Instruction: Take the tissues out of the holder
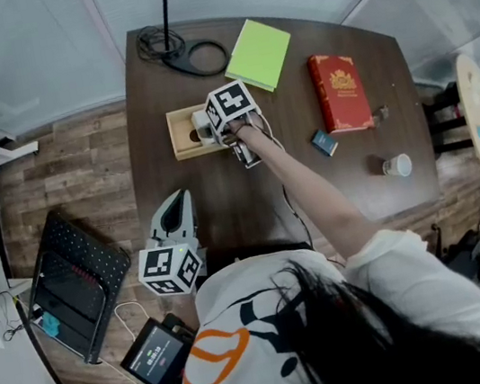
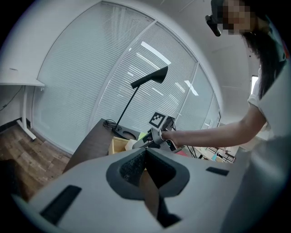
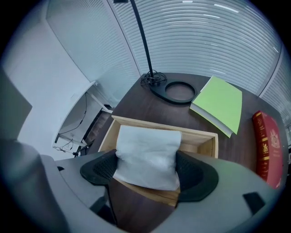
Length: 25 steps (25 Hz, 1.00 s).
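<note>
An open wooden holder lies on the dark table, and its light rim also shows in the right gripper view. A white tissue pack sits between the jaws of my right gripper, over the holder's near wall. Both dark pads press its sides. From the head view, the right gripper reaches over the holder at arm's length. My left gripper hangs off the table's near left edge, shut and holding nothing. Its tips meet in its own view.
A green notebook and a floor lamp's ring base with cable lie behind the holder. A red book, a small blue box and a paper cup sit to the right. A black folded chair stands on the floor at left.
</note>
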{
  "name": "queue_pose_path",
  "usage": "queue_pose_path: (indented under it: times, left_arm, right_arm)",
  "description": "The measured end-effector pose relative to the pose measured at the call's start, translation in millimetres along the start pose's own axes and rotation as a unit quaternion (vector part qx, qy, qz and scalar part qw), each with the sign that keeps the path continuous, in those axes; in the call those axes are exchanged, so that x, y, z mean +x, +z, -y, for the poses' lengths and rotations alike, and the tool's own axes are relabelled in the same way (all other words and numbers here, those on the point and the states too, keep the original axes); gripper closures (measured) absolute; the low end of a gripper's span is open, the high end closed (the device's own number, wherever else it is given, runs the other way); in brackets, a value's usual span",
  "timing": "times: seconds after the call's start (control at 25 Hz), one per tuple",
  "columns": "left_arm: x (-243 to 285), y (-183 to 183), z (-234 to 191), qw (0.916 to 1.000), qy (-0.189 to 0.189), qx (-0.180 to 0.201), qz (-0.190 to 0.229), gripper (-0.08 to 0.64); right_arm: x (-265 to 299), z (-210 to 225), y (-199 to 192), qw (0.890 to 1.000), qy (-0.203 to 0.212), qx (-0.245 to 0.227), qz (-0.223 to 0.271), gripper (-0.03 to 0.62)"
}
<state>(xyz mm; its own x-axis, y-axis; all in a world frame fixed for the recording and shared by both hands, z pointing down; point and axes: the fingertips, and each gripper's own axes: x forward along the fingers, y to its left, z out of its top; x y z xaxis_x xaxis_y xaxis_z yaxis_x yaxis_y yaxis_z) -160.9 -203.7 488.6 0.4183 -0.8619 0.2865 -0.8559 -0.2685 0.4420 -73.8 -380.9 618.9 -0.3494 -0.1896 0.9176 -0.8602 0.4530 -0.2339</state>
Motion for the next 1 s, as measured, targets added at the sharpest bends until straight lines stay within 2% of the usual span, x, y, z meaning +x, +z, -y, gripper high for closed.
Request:
queue_pose_path:
  times: [0.52,0.72,1.0]
  left_arm:
    - [1,2,11,0.9998,-0.014,0.011,-0.003,0.560]
    - [1,2,17,0.9996,-0.023,0.016,-0.005,0.560]
    - [2,-1,26,0.9988,-0.040,0.026,-0.012,0.560]
  right_arm:
    - [-81,-8,5,0.995,0.032,-0.035,0.090,0.176]
    - [-110,-14,-9,0.992,0.044,-0.044,0.110,0.176]
    - [-137,-13,-37,0.990,0.040,-0.039,0.132,0.176]
